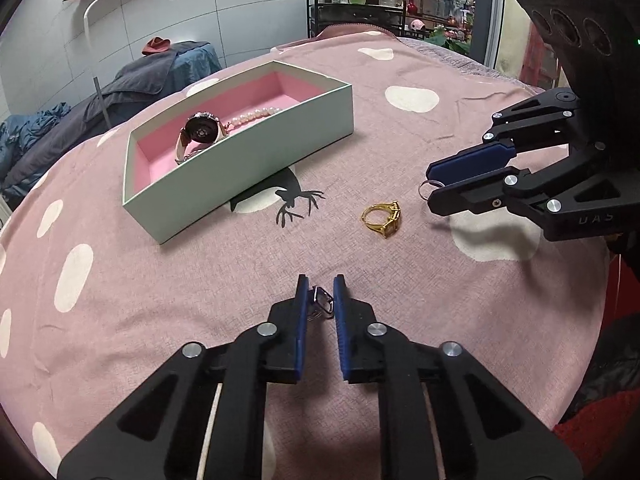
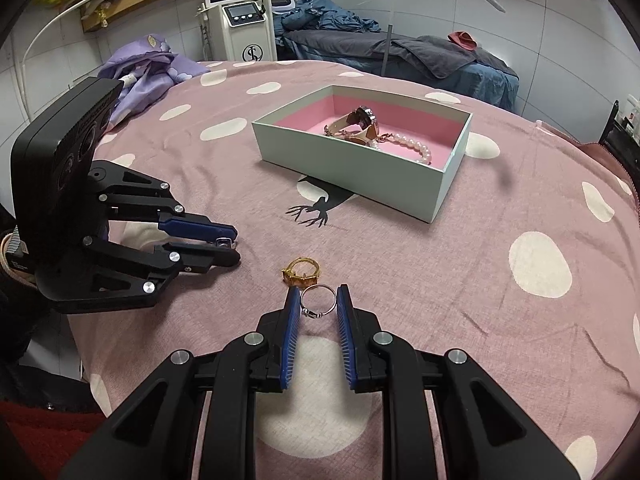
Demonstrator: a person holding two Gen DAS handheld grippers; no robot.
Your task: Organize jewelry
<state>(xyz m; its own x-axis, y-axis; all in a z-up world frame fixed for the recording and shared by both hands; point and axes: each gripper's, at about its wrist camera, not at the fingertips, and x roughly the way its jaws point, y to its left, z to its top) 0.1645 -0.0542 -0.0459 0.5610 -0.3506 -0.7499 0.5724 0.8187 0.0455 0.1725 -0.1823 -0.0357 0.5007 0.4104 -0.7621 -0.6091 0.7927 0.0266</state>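
A pale green box (image 1: 256, 160) (image 2: 360, 168) with a pink lining holds a watch (image 1: 202, 130) (image 2: 360, 122) and a pearl bracelet (image 1: 256, 114) (image 2: 416, 146). A gold ring (image 1: 382, 216) (image 2: 301, 270) lies on the pink spotted cloth between the grippers. My left gripper (image 1: 319, 300) (image 2: 232, 246) is shut on a small silver ring (image 1: 322, 300) (image 2: 223, 243). My right gripper (image 2: 318, 300) (image 1: 430, 184) is shut on a thin silver ring (image 2: 318, 300) (image 1: 428, 188) held just above the cloth, close to the gold ring.
The pink cloth (image 1: 160, 300) (image 2: 480, 320) covers a bed. A grey-blue treatment bed (image 2: 420, 56) stands behind, with a white machine (image 2: 240, 16) and a purple blanket (image 2: 148, 64) at the back left. A black shelf of bottles (image 1: 360, 4) stands beyond the cloth.
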